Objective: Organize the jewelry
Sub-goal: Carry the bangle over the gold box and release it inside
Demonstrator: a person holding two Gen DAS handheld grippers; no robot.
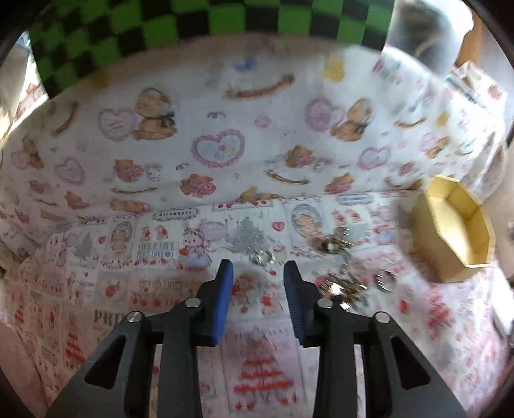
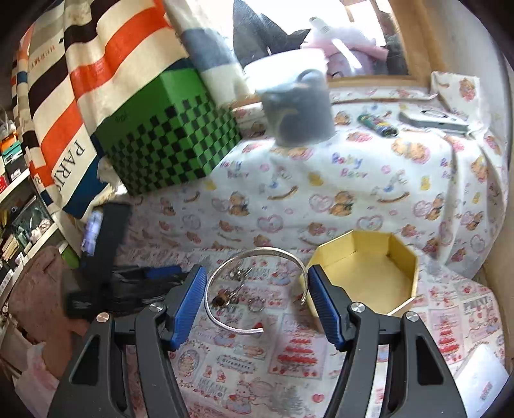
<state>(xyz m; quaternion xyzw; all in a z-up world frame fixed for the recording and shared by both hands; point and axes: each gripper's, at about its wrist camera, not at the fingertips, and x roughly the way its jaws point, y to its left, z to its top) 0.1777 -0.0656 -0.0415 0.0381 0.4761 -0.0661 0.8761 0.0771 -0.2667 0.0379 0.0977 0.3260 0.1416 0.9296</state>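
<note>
Blue-padded and black-framed, the right gripper (image 2: pixel 255 297) hangs low over the printed cloth (image 2: pixel 289 363), its jaws spread wide and pinching nothing; between them lies a silver open bangle (image 2: pixel 225 276), flat on the cloth, its gap facing the right-hand jaw, and neither pad seems to touch it, though the far end of the band sits very close to the right pad; inside the bangle's curve rests a small heap of rings and trinkets (image 2: pixel 237 294), too tangled to tell apart; just beyond the right jaw stands a yellow octagonal box (image 2: pixel 403 291), open-topped and showing only bare card inside; off to the left the other tool shows as a dark blur; farther back a green checkered box (image 2: pixel 167 135) sits against a striped bag (image 2: pixel 80 80), with a grey mug (image 2: pixel 298 109) on the raised bear-print cover (image 2: pixel 353 180).

Seen from the left gripper (image 1: pixel 258 273), its jaws are likewise parted and hold nothing; just past its tips lies a small ring (image 1: pixel 262 256), and to the right a blurred scatter of silver pieces (image 1: pixel 337 267) spreads toward the yellow box (image 1: pixel 456 231), which stands near the cloth's right edge; the checkered box (image 1: pixel 180 25) closes the far side.
</note>
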